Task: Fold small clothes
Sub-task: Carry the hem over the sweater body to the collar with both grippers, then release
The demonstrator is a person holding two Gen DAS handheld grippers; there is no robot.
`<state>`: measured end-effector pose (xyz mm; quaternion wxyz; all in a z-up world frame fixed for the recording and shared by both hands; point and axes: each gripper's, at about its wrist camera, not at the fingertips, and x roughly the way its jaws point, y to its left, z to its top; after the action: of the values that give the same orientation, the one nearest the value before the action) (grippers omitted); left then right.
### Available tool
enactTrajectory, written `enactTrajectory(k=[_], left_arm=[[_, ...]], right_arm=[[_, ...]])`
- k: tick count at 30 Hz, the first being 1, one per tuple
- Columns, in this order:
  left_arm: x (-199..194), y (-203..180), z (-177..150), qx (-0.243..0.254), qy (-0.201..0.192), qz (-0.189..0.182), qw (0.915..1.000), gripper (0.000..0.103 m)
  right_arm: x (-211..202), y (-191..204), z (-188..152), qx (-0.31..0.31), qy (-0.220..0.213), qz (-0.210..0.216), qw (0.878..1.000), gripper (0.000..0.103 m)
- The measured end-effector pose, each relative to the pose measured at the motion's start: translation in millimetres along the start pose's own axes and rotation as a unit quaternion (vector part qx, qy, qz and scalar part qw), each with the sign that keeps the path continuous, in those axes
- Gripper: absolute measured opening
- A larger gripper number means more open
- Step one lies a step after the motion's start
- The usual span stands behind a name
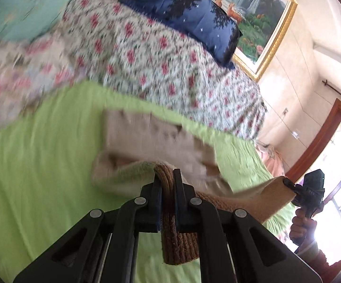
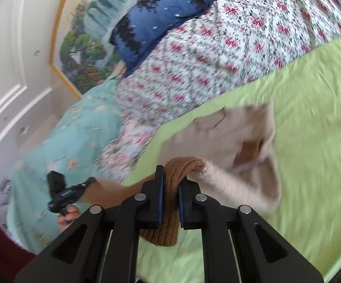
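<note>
While both pairs of jaws stand pressed nearly together, each pinches a brown ribbed band of the same small knit garment point(image 1: 147, 141), a beige piece with darker brown trim, blurred in both views. Between the fingers of the left gripper point(image 1: 168, 179) the ribbed band point(image 1: 177, 243) is clamped and hangs down below the jaws in a thick fold; the beige body spreads forward from it, lifted just over the light green sheet point(image 1: 40, 165). On the right gripper point(image 2: 170, 179) the jaws likewise clamp a rust-brown ribbed cuff point(image 2: 168, 224), from which a paler beige edge runs to the right into the loose body of the garment point(image 2: 229, 136) above the green sheet point(image 2: 312, 141). A stretch of beige cloth runs between the two grippers. Only the left wrist view shows the right gripper point(image 1: 288, 184) from outside, gripping a beige corner at the lower right, with the person's right hand point(image 1: 302, 226) below it and a bright window with a wooden frame point(image 1: 324, 136) behind. Only the right wrist view shows the left gripper point(image 2: 89, 181) from outside, held in the left hand point(image 2: 67, 217) before a pale turquoise quilt point(image 2: 71, 141). Both views take in the rose-patterned bedspread point(image 1: 158, 66), a dark blue pillow point(image 1: 194, 16) and a gold-framed landscape painting point(image 1: 260, 11) on the wall.
</note>
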<state>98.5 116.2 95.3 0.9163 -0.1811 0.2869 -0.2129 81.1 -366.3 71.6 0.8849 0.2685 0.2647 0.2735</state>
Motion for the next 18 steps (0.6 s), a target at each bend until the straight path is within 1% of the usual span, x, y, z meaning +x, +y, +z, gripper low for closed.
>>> enactTrajectory(k=[1,2,3,4,5,6,8,9,11,14,18], left_arm=[[17.2,1.3,18.2,0.004,-0.007,0.006,0.9999,0.006],[25.9,4.2,26.8,0.003,-0.008,0.009,0.9999,0.006],[50.5,10.7,45.0,-0.004,-0.006,0.015,0.9999,0.006],[65.2,16.5,55.0,-0.011,-0.002,0.02,0.9997,0.006],[82.6,24.1,64.7,-0.017,0.003,0.028,0.9995,0.006],[108.0,35.0,77.4,-0.027,0.011,0.036,0.9989,0.006],[143.5,53.2,89.7,-0.038,0.025,0.053,0.9975,0.006],[169.0,63.9,97.0,-0.045,0.037,0.068,0.996,0.006],[200.2,78.8,100.2,-0.054,0.052,0.08,0.994,0.006],[249.2,101.8,101.3,-0.067,0.077,0.098,0.99,0.006],[289.9,122.6,91.0,-0.067,0.101,0.122,0.985,0.006]], right_arm=[[15.3,-6.3,12.0,0.001,0.003,-0.014,1.0,0.012],[38.2,-16.6,28.9,0.002,0.009,-0.03,0.999,0.012],[49.0,-21.8,37.4,0.002,0.012,-0.037,0.999,0.012],[64.7,-30.2,48.3,0.002,0.015,-0.047,0.999,0.012],[83.8,-43.2,59.7,0.003,0.022,-0.06,0.998,0.012],[102.8,-57.0,70.9,0.006,0.029,-0.07,0.997,0.012],[131.5,-78.4,85.2,0.018,0.038,-0.085,0.995,0.012],[144.7,-88.4,91.4,0.023,0.043,-0.093,0.994,0.012],[175.5,-111.7,101.8,0.036,0.056,-0.11,0.992,0.012],[206.1,-137.5,104.6,0.047,0.074,-0.139,0.986,0.012],[235.0,-165.5,99.0,0.061,0.095,-0.165,0.98,0.013]])
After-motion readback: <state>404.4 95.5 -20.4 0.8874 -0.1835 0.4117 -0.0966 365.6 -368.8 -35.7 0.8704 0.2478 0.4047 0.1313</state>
